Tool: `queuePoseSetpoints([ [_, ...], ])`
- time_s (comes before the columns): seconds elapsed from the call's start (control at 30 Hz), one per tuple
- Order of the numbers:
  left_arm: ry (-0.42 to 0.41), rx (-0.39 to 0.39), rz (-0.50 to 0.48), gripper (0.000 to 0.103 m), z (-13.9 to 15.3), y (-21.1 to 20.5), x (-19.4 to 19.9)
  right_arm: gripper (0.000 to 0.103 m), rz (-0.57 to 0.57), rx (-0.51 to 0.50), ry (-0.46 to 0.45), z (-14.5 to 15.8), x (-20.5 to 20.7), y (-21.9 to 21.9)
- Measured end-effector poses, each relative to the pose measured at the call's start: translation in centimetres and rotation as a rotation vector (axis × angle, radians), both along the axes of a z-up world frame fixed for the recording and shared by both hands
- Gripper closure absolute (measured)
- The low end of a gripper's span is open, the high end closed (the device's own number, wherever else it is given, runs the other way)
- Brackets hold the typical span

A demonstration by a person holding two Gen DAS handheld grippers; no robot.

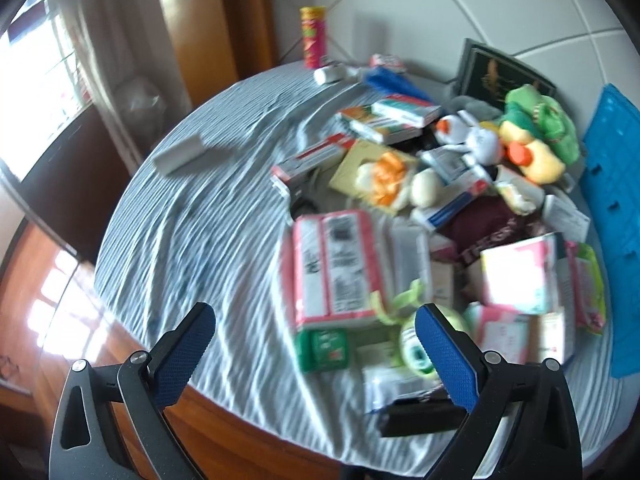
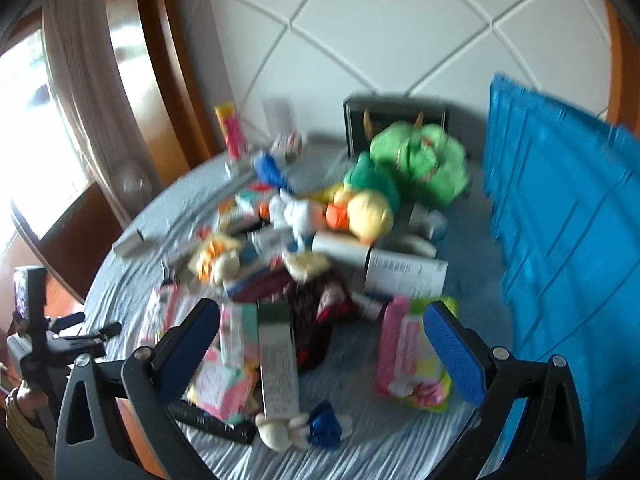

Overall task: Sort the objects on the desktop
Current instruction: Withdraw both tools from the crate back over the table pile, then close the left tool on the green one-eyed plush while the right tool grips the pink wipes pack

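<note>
Left gripper (image 1: pixel 316 354) jaws released | right gripper (image 2: pixel 322 354) jaws released | box labels blurred, unreadable

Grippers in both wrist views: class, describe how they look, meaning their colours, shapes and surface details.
The left gripper and right gripper match: black angular frames with triangular cut-outs and silver pivot screws. Their jaws are flat paddles faced with blue dimpled pads. No cables or sleeves show.

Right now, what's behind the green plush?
A dark framed picture stands behind the green plush, leaning toward the white tiled wall. Its lower part is covered by the plush, so the base is unseen.
</note>
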State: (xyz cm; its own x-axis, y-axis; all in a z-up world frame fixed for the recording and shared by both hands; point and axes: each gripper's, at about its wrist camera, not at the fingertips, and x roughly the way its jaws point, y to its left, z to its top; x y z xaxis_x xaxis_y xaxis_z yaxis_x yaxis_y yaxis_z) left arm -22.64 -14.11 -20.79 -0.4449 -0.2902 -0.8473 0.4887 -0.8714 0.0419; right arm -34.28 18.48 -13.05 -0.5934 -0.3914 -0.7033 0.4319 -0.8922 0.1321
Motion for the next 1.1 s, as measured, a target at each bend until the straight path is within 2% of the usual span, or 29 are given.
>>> queuePoseSetpoints([
  [0.1,-0.040,0.019,0.047,0.001,-1.3,-0.5,0.4,0.000,-0.005,0.031,-0.057,-2.4,-0.9,0.5],
  [0.33,-0.069,0.031,0.058,0.001,-2.3,0.4,-0.3,0.000,-0.016,0.068,-0.160,-7.2,-3.0,1.8],
  [0.57,-0.083,0.104,-0.061,0.008,-3.7,2.6,-2.6,0.000,-0.090,0.113,-0.238,-11.0,-3.7,2.6],
  [0.63,-0.078,0.117,-0.107,0.008,-3.8,3.2,-3.1,0.000,-0.129,0.111,-0.251,-12.0,-3.6,2.8],
  [0.77,-0.094,0.123,-0.162,0.016,-4.7,4.3,-3.7,0.000,-0.245,0.073,-0.298,-14.0,-3.5,4.0],
  [0.87,-0.106,0.168,-0.171,0.019,-5.8,4.9,-3.6,0.000,-0.300,0.094,-0.311,-15.2,-3.5,4.5],
  [0.97,-0.122,0.204,-0.182,0.019,-6.7,5.7,-3.6,0.000,-0.300,0.126,-0.292,-15.7,-4.0,4.6],
  [1.1,-0.126,0.204,-0.172,0.019,-7.6,6.0,-3.9,0.000,-0.292,0.146,-0.280,-16.2,-4.8,5.0],
])
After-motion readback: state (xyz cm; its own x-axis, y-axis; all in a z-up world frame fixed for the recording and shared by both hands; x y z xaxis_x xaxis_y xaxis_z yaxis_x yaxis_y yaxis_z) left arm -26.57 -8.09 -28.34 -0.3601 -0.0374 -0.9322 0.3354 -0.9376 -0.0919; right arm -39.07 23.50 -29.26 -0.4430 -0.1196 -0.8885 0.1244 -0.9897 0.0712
